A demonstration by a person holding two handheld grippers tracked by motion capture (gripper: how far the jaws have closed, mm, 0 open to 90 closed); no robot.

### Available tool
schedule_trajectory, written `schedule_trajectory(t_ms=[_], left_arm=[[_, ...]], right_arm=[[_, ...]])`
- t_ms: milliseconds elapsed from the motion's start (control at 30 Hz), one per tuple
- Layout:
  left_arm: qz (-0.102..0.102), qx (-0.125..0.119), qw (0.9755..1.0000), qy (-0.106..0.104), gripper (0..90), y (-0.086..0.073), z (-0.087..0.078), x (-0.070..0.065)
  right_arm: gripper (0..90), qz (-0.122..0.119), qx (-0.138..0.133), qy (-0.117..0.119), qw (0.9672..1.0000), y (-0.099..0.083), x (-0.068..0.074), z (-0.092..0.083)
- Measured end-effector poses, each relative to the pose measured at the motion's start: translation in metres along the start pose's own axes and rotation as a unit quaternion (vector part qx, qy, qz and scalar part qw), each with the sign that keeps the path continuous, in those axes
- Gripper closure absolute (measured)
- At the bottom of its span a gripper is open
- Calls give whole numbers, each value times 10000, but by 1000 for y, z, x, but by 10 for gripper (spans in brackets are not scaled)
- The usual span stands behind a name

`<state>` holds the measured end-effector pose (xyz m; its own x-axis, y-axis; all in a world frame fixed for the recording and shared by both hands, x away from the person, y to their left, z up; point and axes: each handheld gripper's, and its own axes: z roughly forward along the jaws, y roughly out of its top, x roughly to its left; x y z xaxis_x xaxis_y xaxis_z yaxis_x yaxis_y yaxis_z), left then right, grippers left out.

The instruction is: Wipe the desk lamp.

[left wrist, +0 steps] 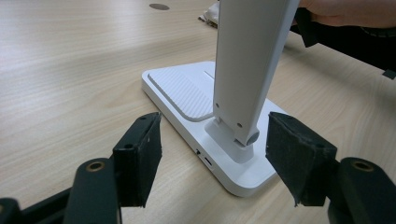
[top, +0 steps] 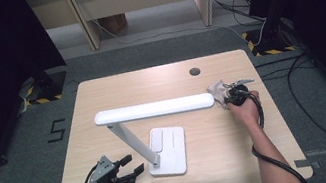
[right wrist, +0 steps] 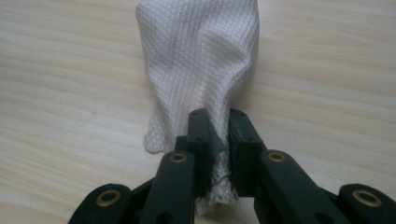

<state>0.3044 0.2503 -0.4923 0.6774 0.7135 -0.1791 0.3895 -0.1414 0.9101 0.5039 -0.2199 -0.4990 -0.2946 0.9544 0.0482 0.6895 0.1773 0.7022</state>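
Note:
A white desk lamp stands on the table, its flat base [top: 167, 152] at the front middle and its long light bar [top: 154, 109] stretched level above. The lamp's hinge foot [left wrist: 236, 140] rises just beyond my left gripper [left wrist: 215, 156], whose jaws stand wide apart on either side of it without touching. In the high view the left gripper [top: 131, 167] sits left of the base, held low over the table. My right gripper [right wrist: 219, 140] pinches a white woven cloth [right wrist: 201, 56] that lies bunched on the wood. That cloth [top: 218, 91] sits by the bar's right end, under the right gripper [top: 233, 95].
A round cable hole [top: 194, 71] is in the table near its far edge. The table's wooden top [top: 115, 92] is bare behind the lamp. Cables trail over the grey floor at the right, and wooden furniture stands at the back.

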Motion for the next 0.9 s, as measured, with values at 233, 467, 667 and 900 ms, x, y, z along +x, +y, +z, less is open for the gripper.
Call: schedule_trajectory(t_ms=[233, 467, 667, 900], left_arm=[[297, -28, 9995, 47, 369, 5, -10, -5], [578, -78, 9983, -18, 400, 8, -23, -12], [902, -186, 9953, -304, 454, 14, -31, -28], [1414, -112, 9873, -711, 450, 26, -21, -50]], right_arm=[[812, -185, -200, 238, 9993, -3, 14, -24], [813, -443, -358, 623, 9964, -14, 35, -64], [813, -780, -435, 965, 9913, -26, 59, -101], [812, -1016, -341, 1460, 9835, -55, 88, -127]])
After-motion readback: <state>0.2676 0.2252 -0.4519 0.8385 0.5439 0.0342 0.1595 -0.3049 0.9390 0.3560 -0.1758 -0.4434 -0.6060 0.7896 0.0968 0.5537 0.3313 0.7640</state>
